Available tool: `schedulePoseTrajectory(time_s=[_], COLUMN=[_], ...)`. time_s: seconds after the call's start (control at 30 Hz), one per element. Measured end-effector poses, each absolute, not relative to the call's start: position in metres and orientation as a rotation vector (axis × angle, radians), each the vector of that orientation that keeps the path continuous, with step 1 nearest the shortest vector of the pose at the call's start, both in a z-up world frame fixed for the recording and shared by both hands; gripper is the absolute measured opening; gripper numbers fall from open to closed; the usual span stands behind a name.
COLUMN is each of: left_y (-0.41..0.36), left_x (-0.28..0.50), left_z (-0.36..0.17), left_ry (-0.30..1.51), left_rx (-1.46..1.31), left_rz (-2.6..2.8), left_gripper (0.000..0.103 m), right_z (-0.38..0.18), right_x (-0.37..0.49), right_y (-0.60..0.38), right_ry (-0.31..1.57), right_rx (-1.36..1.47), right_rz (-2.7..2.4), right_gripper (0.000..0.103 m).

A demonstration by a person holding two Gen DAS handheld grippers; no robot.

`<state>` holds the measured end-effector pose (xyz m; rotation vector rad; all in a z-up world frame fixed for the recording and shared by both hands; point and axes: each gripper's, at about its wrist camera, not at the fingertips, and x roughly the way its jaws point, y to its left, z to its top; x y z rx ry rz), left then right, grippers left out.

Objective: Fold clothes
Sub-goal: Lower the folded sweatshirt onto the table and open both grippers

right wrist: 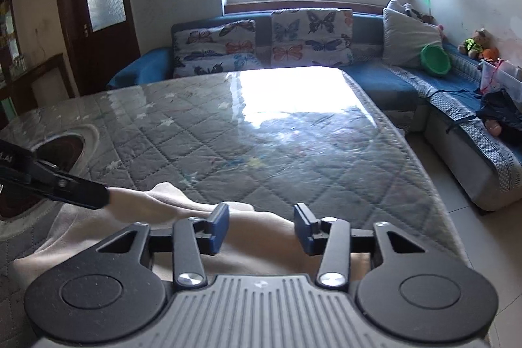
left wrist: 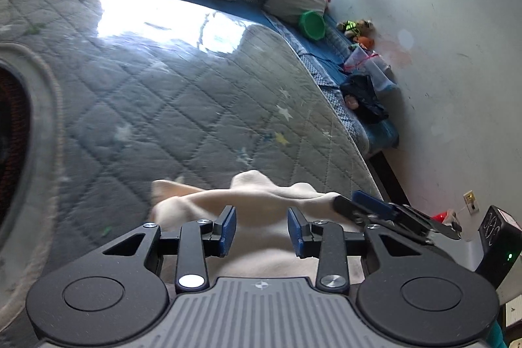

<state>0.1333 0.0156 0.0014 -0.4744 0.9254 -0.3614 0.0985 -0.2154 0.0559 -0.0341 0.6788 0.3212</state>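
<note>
A cream garment [left wrist: 261, 198] lies bunched on the near edge of the quilted grey table [left wrist: 163, 80]. My left gripper [left wrist: 261, 230] is open just above it, with cloth showing between its blue pads. The other gripper's tip [left wrist: 375, 207] shows at the right of the left wrist view, touching the garment's edge. In the right wrist view the garment [right wrist: 169, 204] lies under my right gripper [right wrist: 261, 227], which is open over the cloth. The left gripper's black finger [right wrist: 65, 185] comes in from the left and rests on the garment's raised fold.
A round hole with a stitched rim [right wrist: 65, 145] sits in the table at the left. A blue sofa [right wrist: 391, 80] with butterfly cushions [right wrist: 310, 35], a green bowl [right wrist: 435, 54] and toys runs behind and right. Tiled floor [right wrist: 456, 191] lies off the table's right edge.
</note>
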Motion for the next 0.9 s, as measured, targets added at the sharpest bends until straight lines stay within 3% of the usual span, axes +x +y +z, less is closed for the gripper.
schedulePoseTrajectory(time_s=[0.6, 0.7, 0.9], left_y=[0.01, 0.007, -0.003], left_x=[0.147, 0.143, 0.135], left_z=[-0.011, -0.007, -0.004], left_ry=[0.956, 0.952, 0.955], left_rx=[-0.502, -0.497, -0.484], left_rz=[-0.358, -0.372, -0.388], left_gripper=[0.039, 0.039, 0.039], right_z=[0.049, 0.054, 0.051], right_x=[0.101, 0.09, 0.075], right_y=[-0.201, -0.196, -0.185], right_ry=[0.685, 0.667, 0.661], right_rx=[-0.087, -0.12, -0.199], right_rz=[0.316, 0.339, 0.355], right_gripper=[0.061, 0.071, 0.074])
